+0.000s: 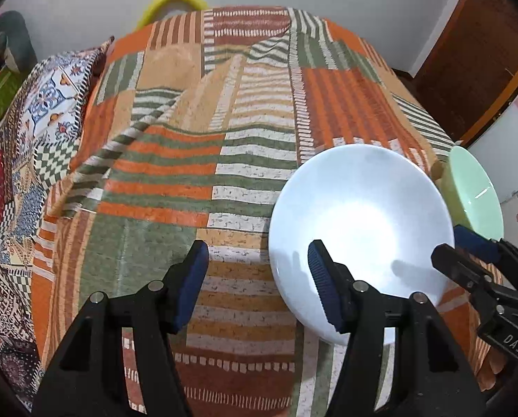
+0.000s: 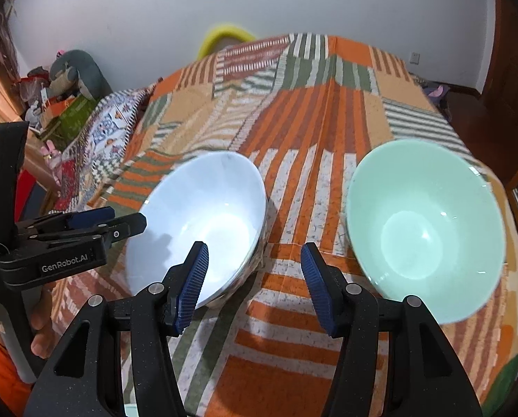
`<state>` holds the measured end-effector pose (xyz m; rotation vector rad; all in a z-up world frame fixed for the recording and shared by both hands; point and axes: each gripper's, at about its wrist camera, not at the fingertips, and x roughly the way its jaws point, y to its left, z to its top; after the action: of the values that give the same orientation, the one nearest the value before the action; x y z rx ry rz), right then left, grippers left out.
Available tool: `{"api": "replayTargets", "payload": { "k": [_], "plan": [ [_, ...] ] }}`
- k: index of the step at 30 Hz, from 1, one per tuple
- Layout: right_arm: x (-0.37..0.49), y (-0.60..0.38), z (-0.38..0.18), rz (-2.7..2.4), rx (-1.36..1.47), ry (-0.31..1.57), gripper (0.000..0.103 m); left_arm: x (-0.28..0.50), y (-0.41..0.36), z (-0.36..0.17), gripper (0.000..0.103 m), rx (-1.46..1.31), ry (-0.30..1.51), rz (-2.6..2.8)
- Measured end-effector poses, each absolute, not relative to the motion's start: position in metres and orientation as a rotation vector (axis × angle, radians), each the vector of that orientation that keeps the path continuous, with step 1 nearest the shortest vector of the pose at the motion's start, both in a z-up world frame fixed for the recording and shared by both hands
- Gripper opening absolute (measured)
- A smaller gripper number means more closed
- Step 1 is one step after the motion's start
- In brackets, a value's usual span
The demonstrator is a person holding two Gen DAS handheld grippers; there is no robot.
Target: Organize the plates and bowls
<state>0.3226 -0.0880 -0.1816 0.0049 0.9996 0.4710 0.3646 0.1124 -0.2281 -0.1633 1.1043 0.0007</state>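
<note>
Two tools come down on two empty bowls that sit side by side on a patterned cloth.

From left to right: the left tool (image 1: 259, 285) is spread with nothing between its pads, its right pad over the near-left rim of the white bowl (image 1: 359, 215). The right tool (image 2: 253, 285) is also spread and empty, straddling the strip of cloth (image 2: 293, 180) between the white bowl and the green bowl (image 2: 425, 226). To stack them cleanly, I judge each tool should slip one pad inside a rim and one outside, pinch low on the wall, then lift level. The bowls sit near but apart. The cloth is creased, so a bowl could rock. The two tools are close and could knock together. A patterned pillow (image 1: 50, 104) lies well off to the left.
</note>
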Motion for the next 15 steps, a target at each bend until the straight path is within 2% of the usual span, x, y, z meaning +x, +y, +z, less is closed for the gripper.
{"api": "replayTargets", "payload": {
  "k": [2,7,11,15],
  "plan": [
    [0.324,-0.085,-0.186,0.477,-0.005,1.015,0.04,0.368,0.112,-0.233,0.044,-0.165,1.12,-0.013],
    [0.326,-0.081,-0.191,0.501,0.007,1.028,0.035,0.372,0.109,-0.244,0.033,-0.158,1.143,-0.033],
    [0.327,-0.075,-0.192,0.517,0.005,1.039,0.026,0.373,0.11,-0.244,0.021,-0.188,1.146,-0.071],
    [0.325,-0.069,-0.19,0.502,-0.032,1.023,0.025,0.375,0.107,-0.248,0.014,-0.19,1.165,-0.098]
  ]
}}
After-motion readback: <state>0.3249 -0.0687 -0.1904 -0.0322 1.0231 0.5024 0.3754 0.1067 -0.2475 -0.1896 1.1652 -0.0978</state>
